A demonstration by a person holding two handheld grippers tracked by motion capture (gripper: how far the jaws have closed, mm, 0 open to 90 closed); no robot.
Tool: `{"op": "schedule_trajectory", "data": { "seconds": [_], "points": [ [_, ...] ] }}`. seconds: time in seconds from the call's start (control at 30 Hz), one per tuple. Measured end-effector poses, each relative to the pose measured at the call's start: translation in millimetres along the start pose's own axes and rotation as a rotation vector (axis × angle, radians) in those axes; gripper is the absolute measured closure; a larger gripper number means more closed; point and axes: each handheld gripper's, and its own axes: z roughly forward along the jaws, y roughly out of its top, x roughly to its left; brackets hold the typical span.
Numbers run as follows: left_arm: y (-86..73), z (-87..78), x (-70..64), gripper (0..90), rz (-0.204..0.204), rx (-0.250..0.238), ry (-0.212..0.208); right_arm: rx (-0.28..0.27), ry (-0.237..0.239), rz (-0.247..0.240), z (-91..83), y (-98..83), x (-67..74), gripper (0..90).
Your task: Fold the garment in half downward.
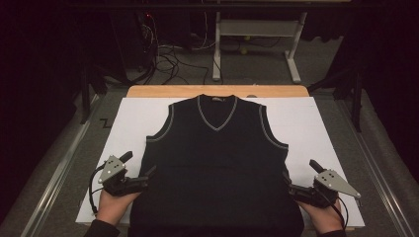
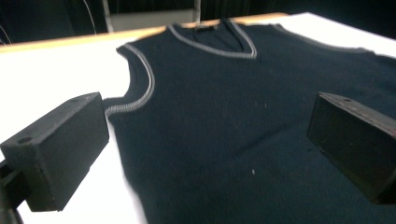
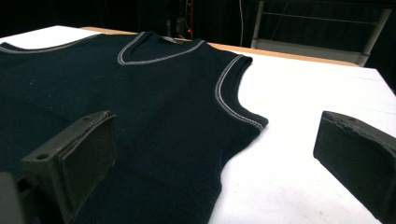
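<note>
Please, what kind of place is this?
Probably a recording lab or workshop, not a home: a dark sleeveless vest lies flat on a white sheet over a table, with loose cables on the floor behind.

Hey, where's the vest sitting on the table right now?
In the high view the dark vest lies flat, neckline away from the person, in the middle of the white sheet, between the left gripper and the right gripper.

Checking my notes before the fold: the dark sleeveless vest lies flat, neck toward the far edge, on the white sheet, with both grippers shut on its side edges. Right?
Not quite: both the left gripper and the right gripper are open beside the vest, as each gripper view shows. The vest does lie flat on the white sheet.
</note>
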Motion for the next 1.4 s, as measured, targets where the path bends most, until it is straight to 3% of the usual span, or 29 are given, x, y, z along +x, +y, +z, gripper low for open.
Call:
{"op": "schedule_trajectory", "data": {
  "seconds": [0.17, 0.47, 0.6, 0.7, 0.73, 0.8, 0.93, 0.97, 1.03, 1.2, 1.27, 1.4],
  "points": [
    [-1.1, -3.6, 4.0, 0.0, -0.022, -0.014, -0.007, -0.012, -0.024, 0.011, -0.5, 4.6, 0.9, 0.1],
    [0.2, -2.2, 8.7, 0.0, -0.05, -0.001, -0.013, 0.021, -0.008, -0.006, 15.1, 8.0, 6.6, 0.1],
    [3.7, 4.3, 10.9, 0.0, -0.06, 0.042, -0.008, 0.057, -0.015, -0.015, 28.3, 13.1, 7.2, 0.6],
    [5.1, 12.6, 15.5, 0.0, -0.099, 0.088, -0.004, 0.078, -0.023, -0.008, 34.8, 15.3, 5.8, 1.9],
    [5.0, 14.8, 16.4, 1.1, -0.095, 0.105, 0.005, 0.115, -0.031, -0.017, 42.4, 16.3, 5.3, 2.2],
    [3.7, 20.2, 18.8, 2.5, -0.083, 0.146, 0.027, 0.13, -0.034, -0.022, 46.2, 16.6, 4.5, 2.6],
    [1.2, 29.7, 27.5, 12.3, -0.116, 0.236, 0.051, 0.221, -0.054, -0.001, 63.2, 18.9, -4.1, 9.1],
    [0.8, 31.7, 30.0, 12.3, -0.125, 0.253, 0.053, 0.221, -0.054, -0.001, 63.2, 18.9, -4.1, 9.1],
    [0.7, 36.5, 36.7, 16.7, -0.161, 0.279, 0.058, 0.265, -0.058, 0.043, 72.1, 17.3, -12.9, 15.5],
    [1.5, 42.2, 38.9, 19.5, -0.164, 0.304, 0.064, 0.322, -0.052, 0.075, 77.1, 14.6, -18.7, 23.1],
    [1.4, 46.4, 36.7, 19.5, -0.137, 0.326, 0.055, 0.334, -0.035, 0.072, 76.5, 13.9, -18.4, 27.0],
    [2.1, 46.0, 37.9, 19.6, -0.156, 0.332, 0.059, 0.352, -0.012, 0.069, 71.8, 13.0, -14.5, 33.3]
  ]
}}
